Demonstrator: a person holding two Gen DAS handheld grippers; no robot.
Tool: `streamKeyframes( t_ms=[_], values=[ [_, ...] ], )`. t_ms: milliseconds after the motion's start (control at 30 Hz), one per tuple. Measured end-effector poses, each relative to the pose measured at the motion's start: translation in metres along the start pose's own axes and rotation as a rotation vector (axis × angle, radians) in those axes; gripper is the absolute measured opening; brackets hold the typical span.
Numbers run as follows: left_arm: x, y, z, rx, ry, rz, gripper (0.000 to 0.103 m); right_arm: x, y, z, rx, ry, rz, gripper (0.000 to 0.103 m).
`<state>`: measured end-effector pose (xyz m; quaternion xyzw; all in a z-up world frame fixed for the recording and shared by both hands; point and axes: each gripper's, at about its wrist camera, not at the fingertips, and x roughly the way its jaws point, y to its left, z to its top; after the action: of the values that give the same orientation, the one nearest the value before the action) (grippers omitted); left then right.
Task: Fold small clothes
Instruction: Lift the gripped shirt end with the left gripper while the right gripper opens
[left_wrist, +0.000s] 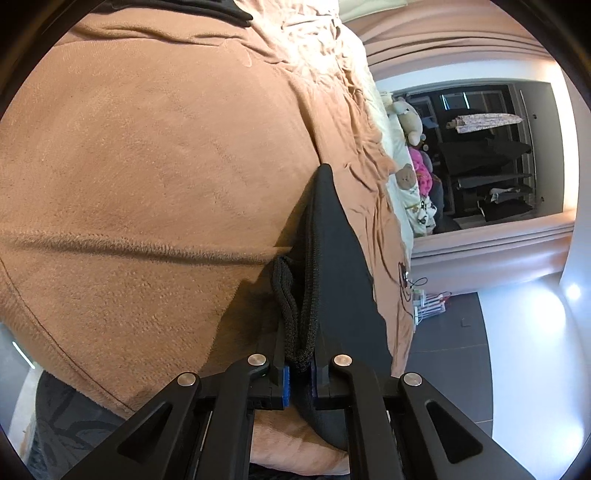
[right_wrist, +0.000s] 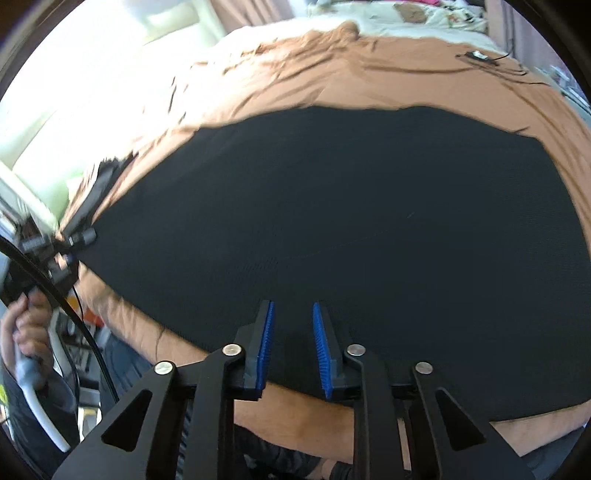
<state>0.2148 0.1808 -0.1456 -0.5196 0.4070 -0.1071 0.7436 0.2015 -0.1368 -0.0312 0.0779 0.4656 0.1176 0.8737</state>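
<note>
A black garment (right_wrist: 332, 203) lies spread flat on a brown blanket (right_wrist: 369, 74) that covers a bed. My right gripper (right_wrist: 291, 306) hovers over the garment's near edge. Its blue pads (right_wrist: 266, 343) stand apart, and cloth lies beneath the gap without being pinched. In the left wrist view, my left gripper (left_wrist: 299, 332) is shut on the garment's ribbed hem (left_wrist: 295, 314), and the black cloth (left_wrist: 343, 277) rises edge-on from the jaws. The right wrist view shows that left gripper (right_wrist: 74, 236) at the garment's left corner, with a person's hand (right_wrist: 26, 325) holding its handle.
The brown blanket (left_wrist: 147, 166) fills most of the left wrist view. Stuffed toys (left_wrist: 406, 118) sit at the head of the bed, with an open wardrobe (left_wrist: 487, 155) beyond. A small device with a cable (right_wrist: 480, 55) lies on the far blanket. Dark floor tiles (left_wrist: 443, 350) run beside the bed.
</note>
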Motion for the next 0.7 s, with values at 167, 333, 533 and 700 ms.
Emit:
streamKeyframes(
  t_ms=[167, 333, 533, 700],
  values=[
    [0.000, 0.001, 0.001, -0.007, -0.002, -0.006, 0.006, 0.021, 0.006, 0.002, -0.034, 0.061, -0.012, 0.016],
    [0.001, 0.005, 0.000, -0.029, -0.007, -0.005, 0.006, 0.030, -0.002, 0.028, -0.026, 0.059, -0.041, 0.016],
    [0.000, 0.015, 0.001, -0.076, -0.007, 0.004, 0.006, 0.051, -0.015, 0.074, -0.027, 0.053, -0.081, 0.016],
    [0.002, 0.022, 0.001, -0.109, -0.010, 0.023, 0.006, 0.072, -0.028, 0.108, -0.011, 0.055, -0.107, 0.016]
  ],
)
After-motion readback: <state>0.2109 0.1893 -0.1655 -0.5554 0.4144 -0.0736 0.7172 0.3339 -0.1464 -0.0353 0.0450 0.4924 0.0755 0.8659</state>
